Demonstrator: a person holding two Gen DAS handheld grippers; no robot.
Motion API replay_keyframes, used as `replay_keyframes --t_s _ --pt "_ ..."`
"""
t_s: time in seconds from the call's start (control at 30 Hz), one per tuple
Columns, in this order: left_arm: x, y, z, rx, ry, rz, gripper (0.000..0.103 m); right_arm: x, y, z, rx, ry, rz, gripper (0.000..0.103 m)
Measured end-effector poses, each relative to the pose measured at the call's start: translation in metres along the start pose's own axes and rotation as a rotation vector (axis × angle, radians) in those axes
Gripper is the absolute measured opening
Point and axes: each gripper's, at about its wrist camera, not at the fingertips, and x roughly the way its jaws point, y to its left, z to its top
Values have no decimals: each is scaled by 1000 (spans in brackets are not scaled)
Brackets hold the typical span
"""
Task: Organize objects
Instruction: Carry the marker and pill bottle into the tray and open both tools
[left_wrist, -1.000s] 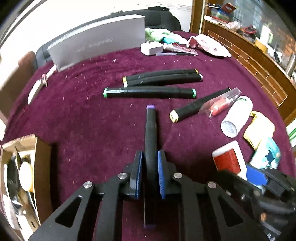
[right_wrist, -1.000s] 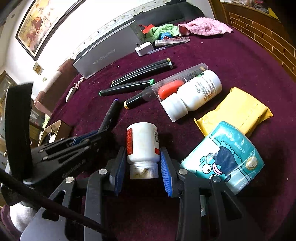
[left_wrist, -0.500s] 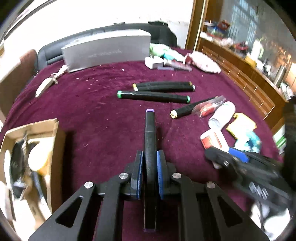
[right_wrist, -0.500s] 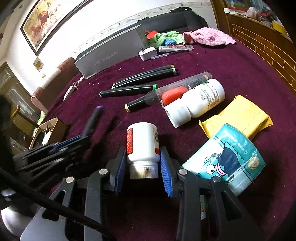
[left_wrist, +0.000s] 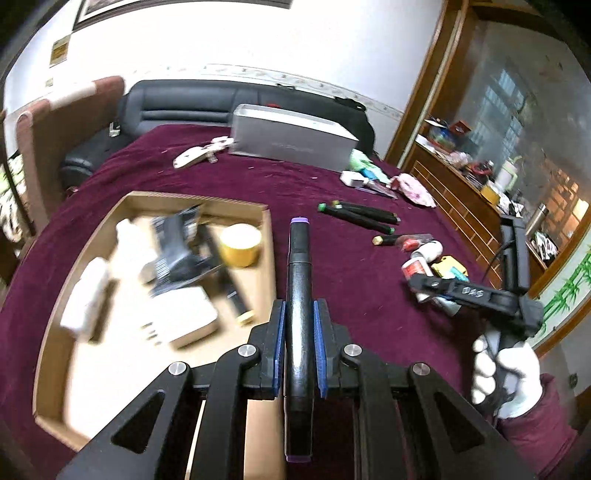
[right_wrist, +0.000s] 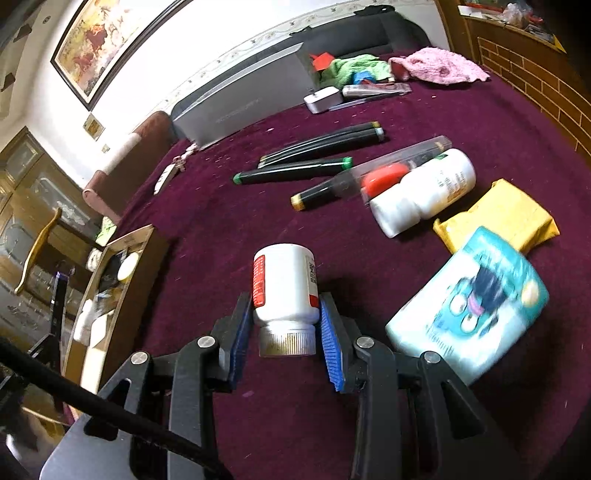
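Burgundy velvet covers the table, and the shallow brown cardboard box at its edge is the sorting point. Judging by what lies in that box, the job is partly done: a yellow roll of tape, a flat white adapter block, a black pen-like thing and some blurred dark and white items already sit inside.

The left gripper pinches a black marker with purple end caps along its length, pads pressed against the barrel, and holds it in the air just beside the box's right wall. The right gripper squeezes a white pill bottle with a red label by its shoulder, cap toward the camera, well to the right of the box, low over the cloth.

Left outside the box, farther right: three black markers with green and yellow caps lying together, one yellow-tipped black marker touching a clear plastic tube with a red piece inside, a second white bottle on its side, a yellow padded packet and a teal tissue pack.

Compared with a second ago, the marker has travelled from over the open cloth near the loose markers across to the box, which now fills the left wrist view. The bottle sits in the same grip, and the right gripper has barely shifted.
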Motion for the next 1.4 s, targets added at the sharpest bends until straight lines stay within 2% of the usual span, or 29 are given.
replay_keyframes --t_s 0.23,0.43,0.6,0.77,0.97,1.17,1.4 --pt "-18 41 -22 -70 -23 45 12 -22 42 -15 -77 2 13 32" --pt "-24 67 -31 -118 -33 83 12 -28 92 -27 -148 27 86 33" --pt "-19 84 -38 -162 -21 90 12 -15 143 -41 -214 88 169 33" --pt "-12 100 -33 -183 -9 100 12 11 181 -54 -260 161 215 33" --pt "8 122 -21 -186 40 133 12 43 221 -70 -331 236 217 33" --pt "25 129 -15 -159 80 171 12 71 241 -87 -371 314 196 33" --pt "34 137 -17 -182 100 143 12 93 253 -96 -394 345 161 33"
